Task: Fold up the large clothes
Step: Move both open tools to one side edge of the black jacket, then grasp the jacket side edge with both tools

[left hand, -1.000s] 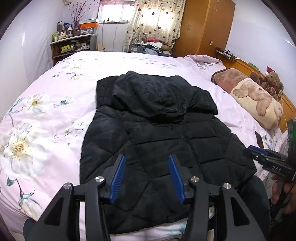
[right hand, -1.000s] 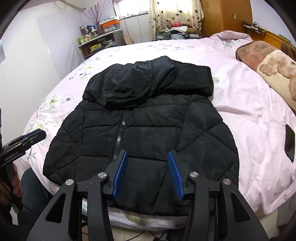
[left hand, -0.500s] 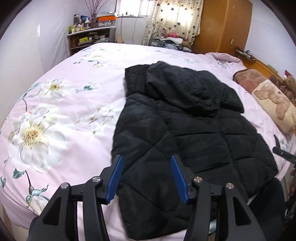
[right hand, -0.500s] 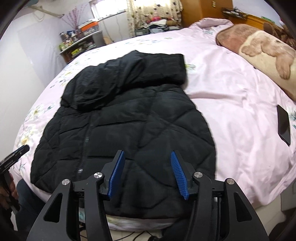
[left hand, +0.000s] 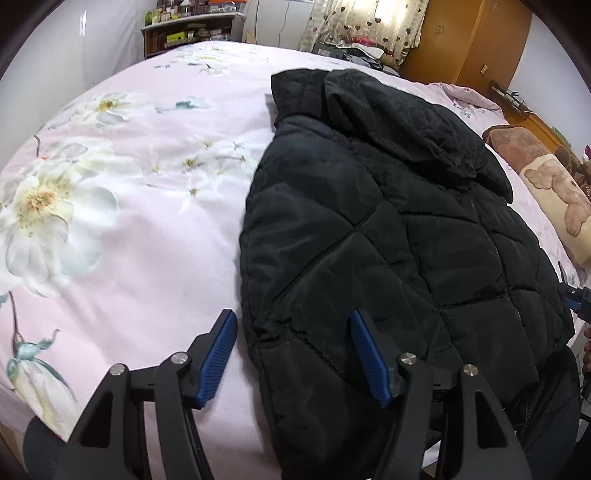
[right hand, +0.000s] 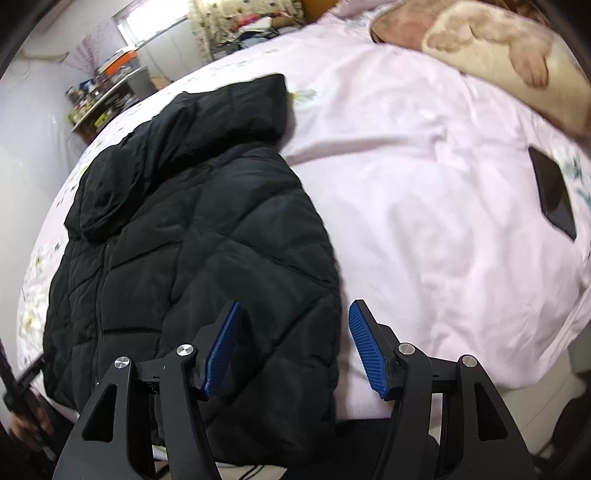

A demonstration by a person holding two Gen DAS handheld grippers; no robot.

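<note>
Now over the near hem of a black quilted jacket [left hand: 388,229], spread flat on a pink floral bedspread [left hand: 122,206]. Left gripper [left hand: 293,354] spread wide, nothing held: left blue pad [left hand: 218,356] above bare bedspread just outside the jacket's left edge, right pad above the quilted fabric, so the edge runs between the two. Whether touching the cloth or hovering, cannot tell. Ahead and to the right of this claw, hood and folded sleeves piled across the jacket's top; far beyond, shelves [left hand: 192,33], curtain and a wooden wardrobe [left hand: 469,40].

Right gripper [right hand: 291,345] likewise wide and empty, straddling the jacket's [right hand: 192,236] right edge: left pad [right hand: 223,347] over black fabric, right pad over pink bedspread [right hand: 424,206]. Zipper line visible well left of this claw. Off to the right, lying on the bedspread and apart from the jacket, a dark phone [right hand: 552,192]; ahead-right, a brown and cream bear-print pillow [right hand: 491,44]. At the far left frame edge, blurred, part of the other gripper's handle and a hand.
</note>
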